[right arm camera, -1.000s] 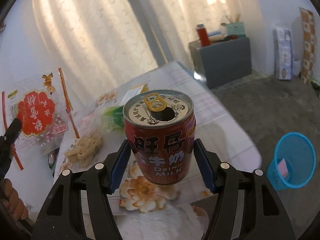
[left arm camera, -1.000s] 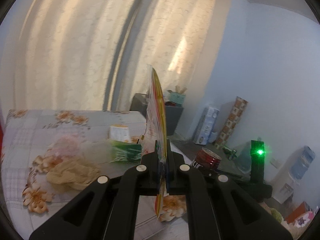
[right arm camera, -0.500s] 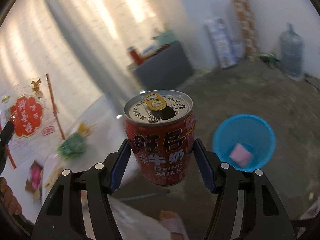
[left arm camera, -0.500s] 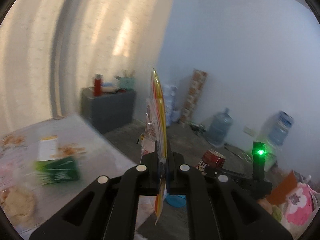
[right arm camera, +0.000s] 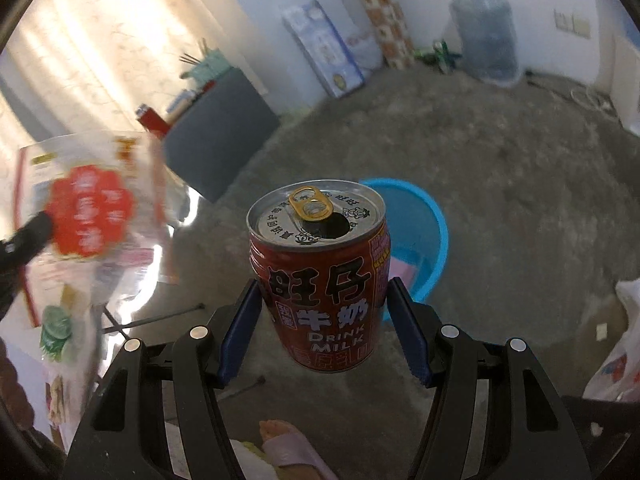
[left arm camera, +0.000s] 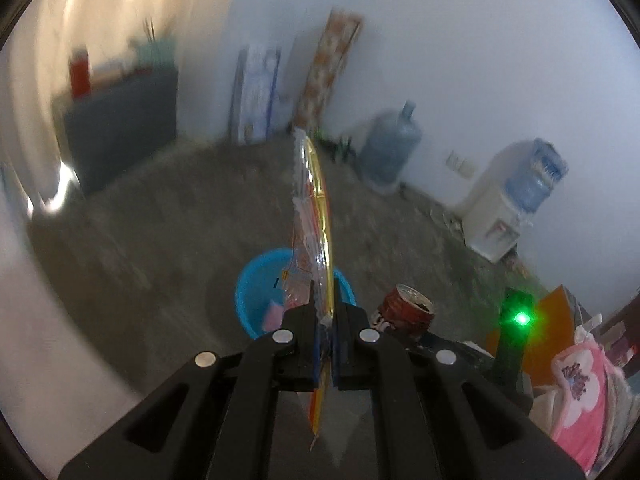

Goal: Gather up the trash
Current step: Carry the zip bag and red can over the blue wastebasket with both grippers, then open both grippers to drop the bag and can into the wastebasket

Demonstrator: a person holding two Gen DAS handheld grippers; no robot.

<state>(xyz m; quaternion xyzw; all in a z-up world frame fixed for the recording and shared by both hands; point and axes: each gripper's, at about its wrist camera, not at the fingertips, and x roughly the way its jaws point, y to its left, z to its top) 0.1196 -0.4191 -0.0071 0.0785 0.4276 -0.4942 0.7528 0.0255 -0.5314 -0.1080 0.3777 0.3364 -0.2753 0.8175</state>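
My left gripper (left arm camera: pixel 325 320) is shut on a flat plastic snack wrapper (left arm camera: pixel 316 216), seen edge-on and upright. In the right wrist view the wrapper (right arm camera: pixel 88 208) shows its red label at the left. My right gripper (right arm camera: pixel 324 320) is shut on an opened red milk drink can (right arm camera: pixel 320 276), held upright; the can also shows in the left wrist view (left arm camera: pixel 408 312). A blue bin (left arm camera: pixel 256 284) stands on the floor just beyond both grippers, with a pink scrap inside. In the right wrist view the bin (right arm camera: pixel 424 216) sits behind the can.
Bare concrete floor (right arm camera: pixel 520 184) spreads around the bin. A dark grey cabinet (right arm camera: pixel 216 128) stands at the left. Water jugs (left arm camera: pixel 390 148), a water dispenser (left arm camera: pixel 496 216), boxes (right arm camera: pixel 324 48) line the far wall. The table edge (right arm camera: pixel 60 320) lies at left. A white bag (right arm camera: pixel 624 352) lies at right.
Both grippers have swung away from the table to the right, over the floor. The blue bin now lies close in front of them. Both holds are unchanged.
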